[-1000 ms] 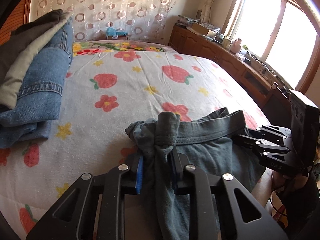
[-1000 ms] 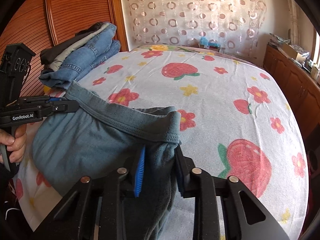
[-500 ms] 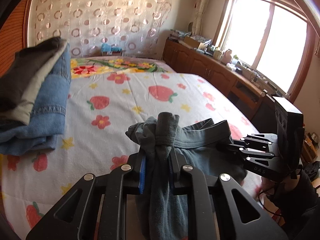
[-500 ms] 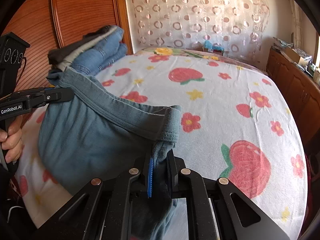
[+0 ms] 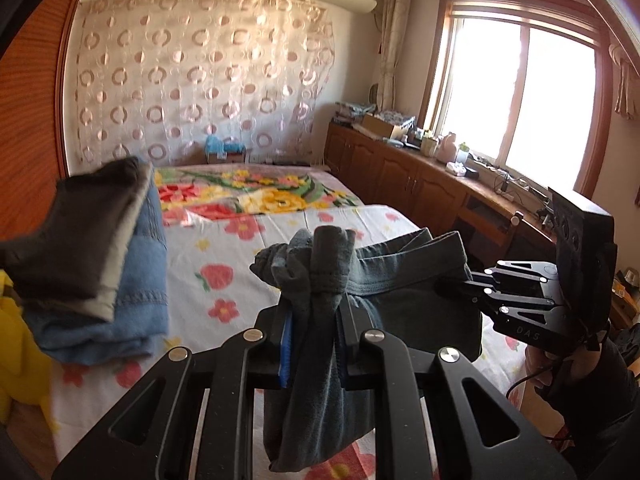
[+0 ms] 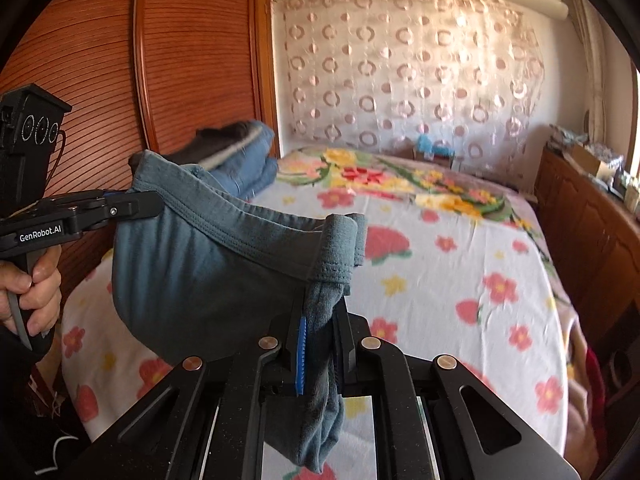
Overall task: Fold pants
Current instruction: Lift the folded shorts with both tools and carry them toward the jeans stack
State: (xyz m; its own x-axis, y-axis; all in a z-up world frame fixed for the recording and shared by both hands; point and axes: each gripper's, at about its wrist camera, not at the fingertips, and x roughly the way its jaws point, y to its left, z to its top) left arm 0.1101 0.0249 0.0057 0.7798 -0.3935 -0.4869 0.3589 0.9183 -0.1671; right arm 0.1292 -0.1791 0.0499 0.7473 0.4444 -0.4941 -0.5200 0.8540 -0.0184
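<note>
The grey-blue pants point(image 5: 404, 280) hang in the air above the bed, stretched by their waistband between my two grippers. My left gripper point(image 5: 316, 314) is shut on one bunched end of the waistband, and cloth droops down between its fingers. In the same view, my right gripper point(image 5: 446, 286) pinches the other end from the right. In the right wrist view, my right gripper point(image 6: 320, 310) is shut on its corner of the pants point(image 6: 200, 272). My left gripper point(image 6: 154, 202) holds the far corner at the left, a hand around its handle.
The bed point(image 5: 240, 252) with a flower-and-strawberry sheet lies below and ahead. A stack of folded clothes point(image 5: 100, 256), jeans under dark and beige pieces, sits at its left side beside the wooden wardrobe point(image 6: 180, 60). Low wooden cabinets point(image 5: 420, 188) run under the window on the right.
Both grippers have risen and lifted the pants off the bed. The right gripper's jaws closed onto the waistband; the left tightened on its bunch.
</note>
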